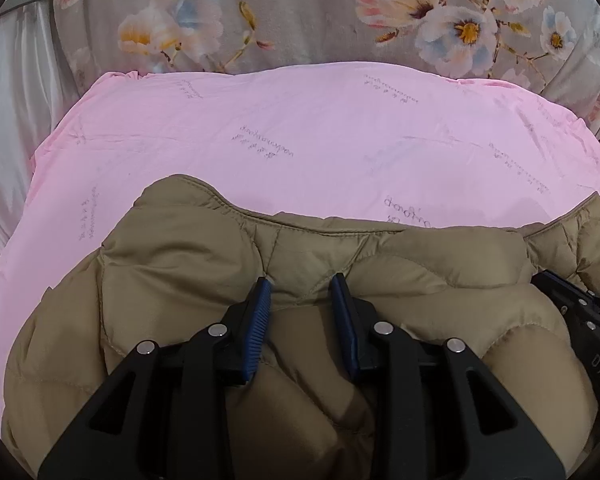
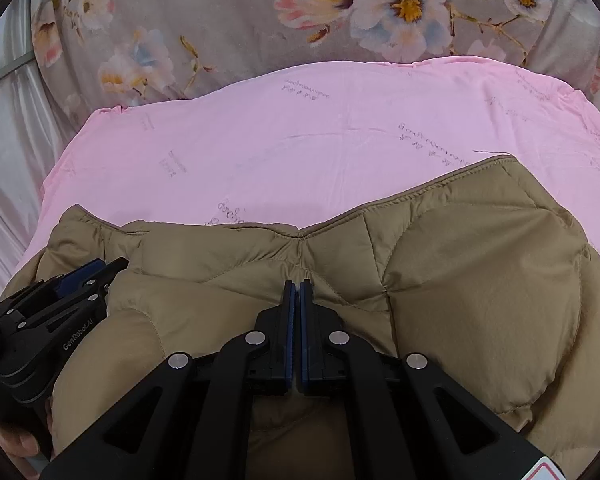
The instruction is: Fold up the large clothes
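Tan puffer jacket (image 1: 188, 264) is lying bunched on the near part of a pink sheet (image 1: 300, 132), floral blanket (image 1: 284, 12) beyond. Left gripper (image 1: 302, 288) is pinching a thick quilted fold; right gripper (image 2: 299, 286), just beside, is clenching thin fabric.

The left gripper (image 1: 302, 286) is pressing its parted blue-padded fingers (image 1: 260, 312) into a puffy tan quilted jacket (image 1: 188, 264) lying on a pink sheet (image 1: 300, 136), with floral bedding (image 1: 300, 12) beyond.

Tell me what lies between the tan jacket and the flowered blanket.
Only the pink sheet separates the jacket from the flowered blanket; both wrist views show it.
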`<state>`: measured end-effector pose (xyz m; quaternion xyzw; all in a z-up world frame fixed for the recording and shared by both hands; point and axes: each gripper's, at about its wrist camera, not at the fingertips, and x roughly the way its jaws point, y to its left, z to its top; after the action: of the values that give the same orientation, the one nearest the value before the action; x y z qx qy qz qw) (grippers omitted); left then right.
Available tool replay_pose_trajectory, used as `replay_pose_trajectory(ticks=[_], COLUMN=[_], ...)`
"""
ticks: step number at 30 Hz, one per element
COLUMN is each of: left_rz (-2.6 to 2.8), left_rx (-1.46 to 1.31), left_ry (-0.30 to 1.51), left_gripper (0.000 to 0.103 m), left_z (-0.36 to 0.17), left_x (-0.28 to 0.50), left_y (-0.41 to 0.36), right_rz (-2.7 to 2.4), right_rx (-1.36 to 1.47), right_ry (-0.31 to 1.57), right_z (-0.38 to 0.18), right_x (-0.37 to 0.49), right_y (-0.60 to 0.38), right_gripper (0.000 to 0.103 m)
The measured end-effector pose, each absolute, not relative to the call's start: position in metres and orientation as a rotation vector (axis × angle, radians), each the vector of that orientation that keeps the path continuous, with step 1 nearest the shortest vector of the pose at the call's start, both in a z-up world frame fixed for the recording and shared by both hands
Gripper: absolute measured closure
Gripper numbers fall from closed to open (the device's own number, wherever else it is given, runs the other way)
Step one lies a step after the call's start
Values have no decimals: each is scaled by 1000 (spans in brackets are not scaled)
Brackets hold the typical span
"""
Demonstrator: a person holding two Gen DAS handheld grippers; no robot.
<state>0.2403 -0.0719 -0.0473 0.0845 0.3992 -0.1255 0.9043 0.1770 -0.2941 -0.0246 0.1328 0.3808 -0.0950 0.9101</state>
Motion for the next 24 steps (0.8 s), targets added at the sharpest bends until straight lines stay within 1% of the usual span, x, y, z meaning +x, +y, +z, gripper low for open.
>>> replay_pose_trajectory(ticks=[8, 12, 15, 18, 20, 24], left_rz=[-254, -245, -243, -265, -273, -262], left_rx=[183, 164, 124, 123, 129, 130], left_ry=[822, 828, 802, 763, 760, 797], left_gripper=[72, 72, 71, 67, 66, 66], left_z=[-49, -42, -19, -1, -1, -19], left_x=[240, 236, 205, 165, 147, 138], left_y=[-73, -67, -55, -53, -55, -57], right_rz=[-193, -209, -190, -176, -176, -195], right_rx=[281, 296, 296, 271, 230, 173], right_ry=[788, 731, 663, 657, 667, 696], right_z=[-24, -10, 11, 15, 9, -12], right_x=[178, 158, 122, 99, 89, 81], right_y=[-296, -296, -284, -267, -254, -239], right_gripper=[103, 102, 94, 93, 93, 93])
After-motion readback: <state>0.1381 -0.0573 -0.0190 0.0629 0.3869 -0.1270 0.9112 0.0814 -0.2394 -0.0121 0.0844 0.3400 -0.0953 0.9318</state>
